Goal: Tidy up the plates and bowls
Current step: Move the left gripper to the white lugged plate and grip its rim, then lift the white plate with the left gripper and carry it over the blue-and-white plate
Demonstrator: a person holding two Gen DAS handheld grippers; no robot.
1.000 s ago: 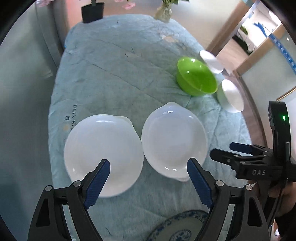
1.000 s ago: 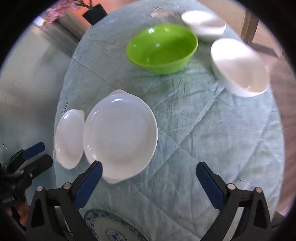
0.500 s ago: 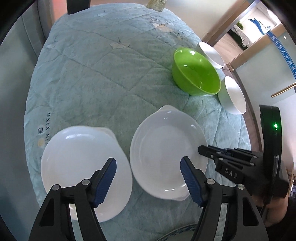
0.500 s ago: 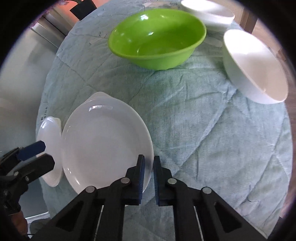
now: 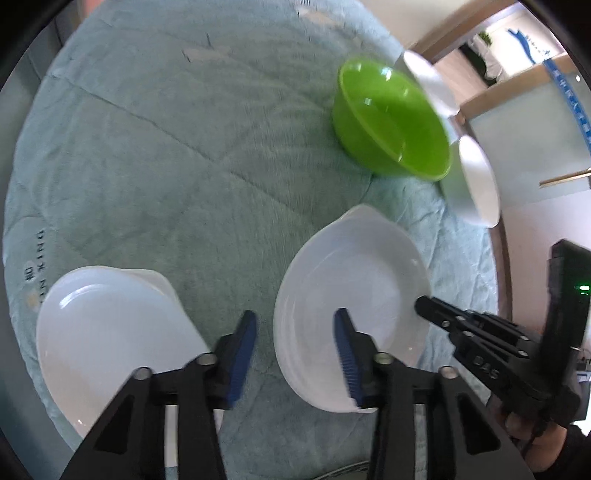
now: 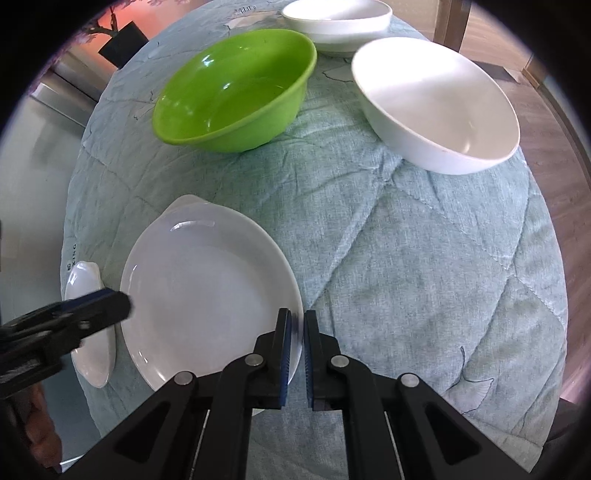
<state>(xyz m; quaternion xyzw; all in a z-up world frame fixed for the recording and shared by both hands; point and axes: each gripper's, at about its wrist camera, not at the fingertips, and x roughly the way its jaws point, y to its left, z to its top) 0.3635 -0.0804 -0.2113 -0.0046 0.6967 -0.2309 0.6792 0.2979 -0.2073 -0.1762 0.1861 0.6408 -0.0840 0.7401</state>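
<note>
A white plate lies on the teal quilted cloth. My right gripper is shut on its right rim, with the thin edge pinched between the blue pads; its tip shows at that rim in the left wrist view. My left gripper straddles the plate's left rim, one finger on the cloth and one over the plate's inside. Its jaws are closing and the pads stand clear of the rim. A second white plate lies to the left.
A green bowl sits beyond the plates. Two white bowls stand near the table's far right edge. A bare stretch of quilted cloth lies at the far left. A hand holds the right gripper.
The right gripper went from wide open to shut on the plate's right rim. The left gripper came down and shifted right, its jaws narrowing around the plate's left rim.
</note>
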